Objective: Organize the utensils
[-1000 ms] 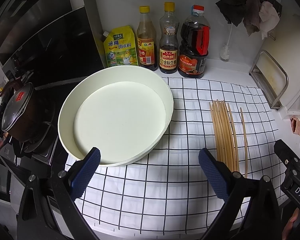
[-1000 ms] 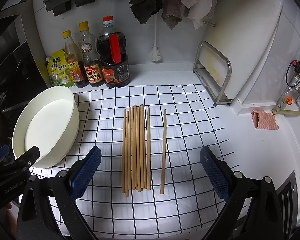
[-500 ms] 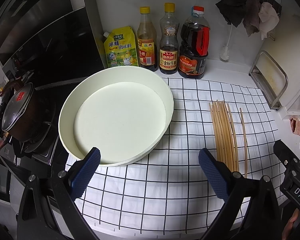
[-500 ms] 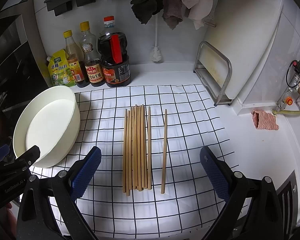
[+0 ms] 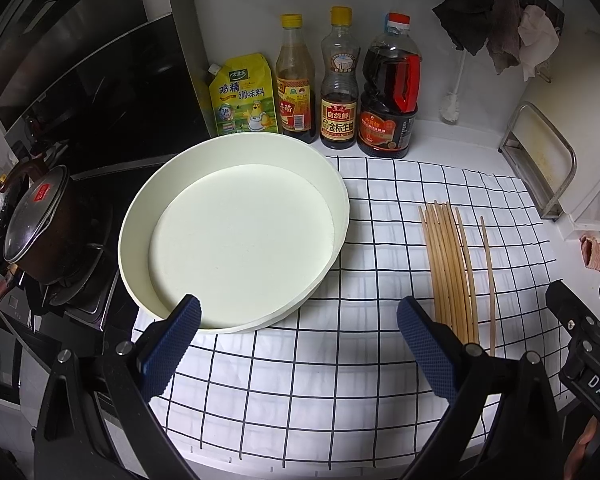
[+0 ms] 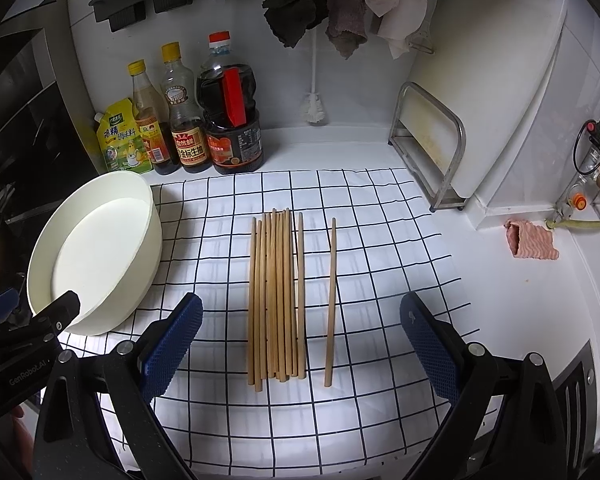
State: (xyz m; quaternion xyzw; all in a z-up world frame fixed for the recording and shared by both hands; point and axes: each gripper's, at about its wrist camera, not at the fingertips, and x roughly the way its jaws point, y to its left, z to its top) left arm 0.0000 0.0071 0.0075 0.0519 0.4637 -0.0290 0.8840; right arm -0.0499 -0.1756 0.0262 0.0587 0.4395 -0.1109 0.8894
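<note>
**Chopsticks laid out, both claws spread and empty**

The bundle of chopsticks point(image 6: 278, 296) lies at the centre of the right wrist view on the checked mat point(image 6: 380, 420), sticks side by side and touching, with a single chopstick point(image 6: 330, 300) apart on its right. In the left wrist view the same bundle sits at centre right. The white round tray point(image 5: 236, 240), empty, fills the middle of the left wrist view and rests partly on the mat's left edge. Nothing has been moved into it yet, by the look of things.

The right gripper point(image 6: 300, 344) hangs over the near ends of the sticks with its jaws wide apart and nothing between them. The left gripper point(image 5: 298, 340) is likewise spread and empty, near the tray's lower rim.

What could go wrong: the sticks are thin, round and lie flat, so a pinch from above may catch only some and roll the rest aside, or drag and wrinkle the mat. Lifted by one end, a bundle could fan out and drop sticks short of the tray. The lone stick probably needs its own pass.

Around: sauce bottles point(image 6: 204, 120) and a seasoning pouch point(image 5: 242, 94) stand in the upper part of both frames, just behind the tray. A metal rack point(image 6: 432, 152) stands at upper right, and a pot point(image 5: 40, 220) on the stove at the left edge. None of them lies between sticks and tray.
</note>
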